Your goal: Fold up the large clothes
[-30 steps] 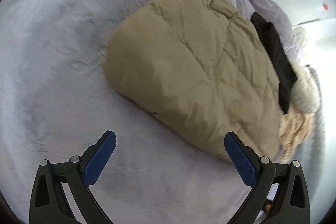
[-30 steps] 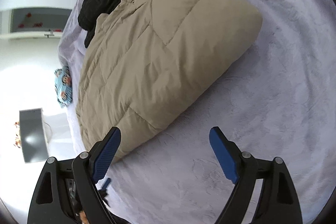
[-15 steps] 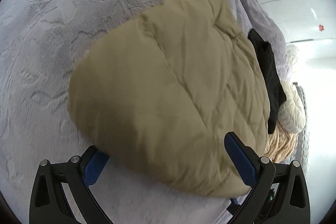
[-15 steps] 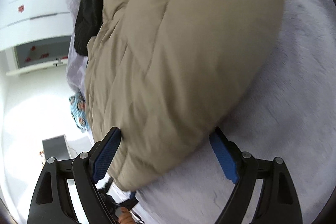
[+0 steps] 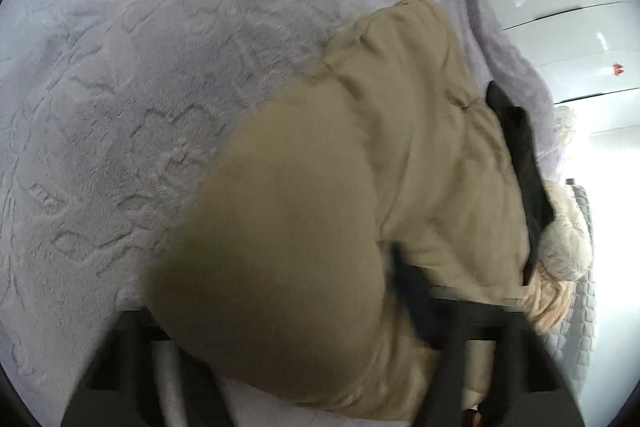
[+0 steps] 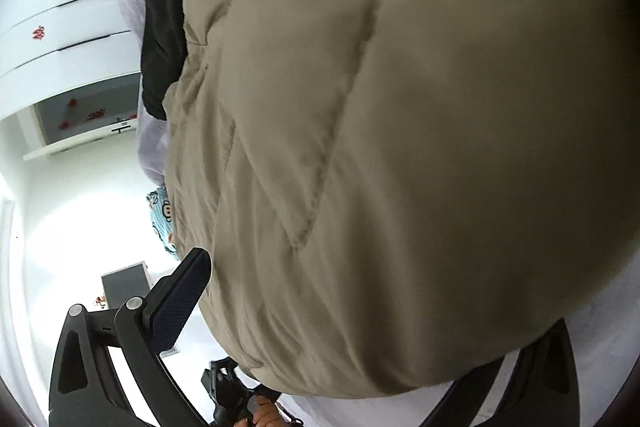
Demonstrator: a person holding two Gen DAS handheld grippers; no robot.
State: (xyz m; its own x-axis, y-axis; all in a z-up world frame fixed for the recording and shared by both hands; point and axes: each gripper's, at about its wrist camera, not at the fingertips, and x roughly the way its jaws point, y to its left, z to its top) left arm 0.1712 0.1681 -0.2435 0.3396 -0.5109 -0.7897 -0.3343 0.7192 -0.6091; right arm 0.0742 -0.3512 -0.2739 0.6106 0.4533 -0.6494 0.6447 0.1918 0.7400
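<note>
A folded beige puffer coat (image 5: 360, 207) lies on a lilac plush bedspread (image 5: 140, 87). It bulges between the open jaws of my left gripper (image 5: 288, 323) and hides both fingertips. In the right wrist view the coat (image 6: 400, 147) fills most of the frame. My right gripper (image 6: 360, 331) is open and straddles the coat's near end; its left finger (image 6: 180, 299) shows beside the coat, the right one is mostly hidden under it.
A black garment (image 5: 524, 167) and a cream knit bundle (image 5: 564, 243) lie beyond the coat. White wardrobe doors (image 5: 572, 7) stand behind. A blue printed cloth (image 6: 164, 215) hangs at the bed's edge. My other gripper (image 6: 236, 391) shows below.
Both grippers have pushed forward, so the coat now sits between their open jaws and fills the views. The coat's near end has bunched up.
</note>
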